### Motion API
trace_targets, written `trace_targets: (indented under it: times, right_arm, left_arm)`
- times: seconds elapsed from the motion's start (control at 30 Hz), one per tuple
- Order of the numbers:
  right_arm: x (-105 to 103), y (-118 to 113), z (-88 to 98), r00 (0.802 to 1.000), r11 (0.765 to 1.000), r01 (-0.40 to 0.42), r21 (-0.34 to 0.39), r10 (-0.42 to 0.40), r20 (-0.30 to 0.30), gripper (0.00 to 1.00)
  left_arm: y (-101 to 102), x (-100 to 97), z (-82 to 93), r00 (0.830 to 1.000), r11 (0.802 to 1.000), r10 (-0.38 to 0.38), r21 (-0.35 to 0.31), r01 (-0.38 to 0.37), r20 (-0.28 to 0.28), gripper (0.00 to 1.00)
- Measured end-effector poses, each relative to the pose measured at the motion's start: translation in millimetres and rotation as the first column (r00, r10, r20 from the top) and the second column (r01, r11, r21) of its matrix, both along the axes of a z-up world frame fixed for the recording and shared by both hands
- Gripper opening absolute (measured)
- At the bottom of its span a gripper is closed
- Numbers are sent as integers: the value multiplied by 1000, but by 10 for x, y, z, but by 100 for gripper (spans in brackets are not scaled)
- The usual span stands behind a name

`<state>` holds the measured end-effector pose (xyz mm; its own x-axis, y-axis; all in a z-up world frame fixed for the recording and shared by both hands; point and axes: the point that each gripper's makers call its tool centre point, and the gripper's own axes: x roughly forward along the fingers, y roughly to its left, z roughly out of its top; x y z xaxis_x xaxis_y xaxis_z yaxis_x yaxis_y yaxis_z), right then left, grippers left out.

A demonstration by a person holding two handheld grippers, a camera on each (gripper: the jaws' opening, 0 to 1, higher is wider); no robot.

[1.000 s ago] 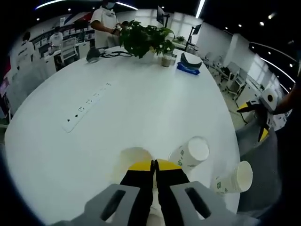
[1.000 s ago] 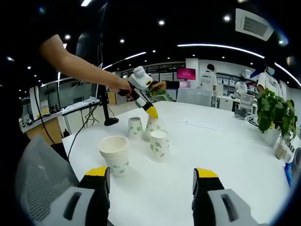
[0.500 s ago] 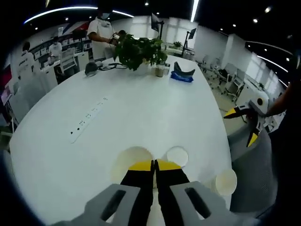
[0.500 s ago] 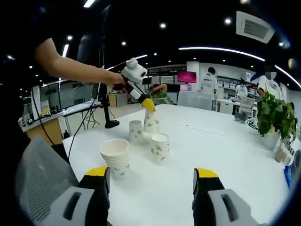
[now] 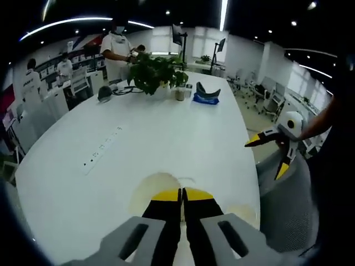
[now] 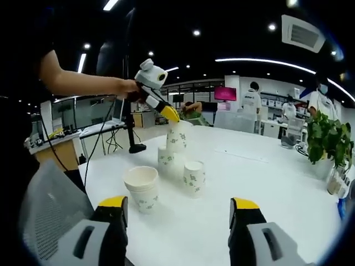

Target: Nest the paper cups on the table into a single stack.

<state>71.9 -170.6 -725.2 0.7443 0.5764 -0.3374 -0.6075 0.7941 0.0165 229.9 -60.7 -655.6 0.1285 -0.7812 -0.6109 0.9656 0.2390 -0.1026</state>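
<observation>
My left gripper [image 5: 182, 194] is shut on the rim of a white paper cup [image 5: 158, 185] with a green print, held up above the white table [image 5: 166, 127]. In the right gripper view the left gripper [image 6: 171, 116] holds this cup [image 6: 176, 137] in the air over another upright cup [image 6: 165, 158]. A short stack of cups [image 6: 141, 188] stands nearest, and a single cup [image 6: 193, 178] stands to its right. My right gripper [image 6: 178, 208] is open with nothing between its fingers, back from the cups. It also appears in the left gripper view as the right gripper [image 5: 272, 152], jaws spread.
A potted plant [image 5: 155, 72], a blue object [image 5: 206, 97] and a power strip [image 5: 101, 149] lie on the far part of the table. People stand at the back. A grey mesh chair [image 6: 50, 210] sits by the near table edge.
The left gripper has raised its cup higher off the table, and the standing cups have dropped out of the left gripper view. The right gripper stays open and has barely moved.
</observation>
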Motion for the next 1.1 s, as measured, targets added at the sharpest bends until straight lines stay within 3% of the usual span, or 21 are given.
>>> trace_targets:
  times: [0.33, 0.6, 0.83, 0.97, 1.1]
  right_arm:
    - [-17, 21, -9, 1000, 1000, -16, -6, 16, 3, 75]
    - [-26, 36, -10, 1000, 1000, -24, -12, 24, 6, 75]
    - [-29, 37, -12, 1000, 999, -25, -20, 25, 10, 75]
    - [-33, 46, -11, 1000, 999, -27, -20, 27, 8, 75]
    - [-36, 53, -14, 1000, 999, -30, -24, 30, 7, 75]
  left_arm:
    - [-13, -412, 180, 999, 998, -38, -46, 39, 17, 0]
    - [-43, -889, 257, 996, 992, -85, -90, 86, 19, 0]
    - [-64, -1215, 194, 994, 989, -112, -95, 113, 17, 0]
    - [-48, -1267, 94, 995, 992, -101, -77, 102, 18, 0]
    - [-99, -1334, 48, 997, 992, -77, -99, 77, 4, 0]
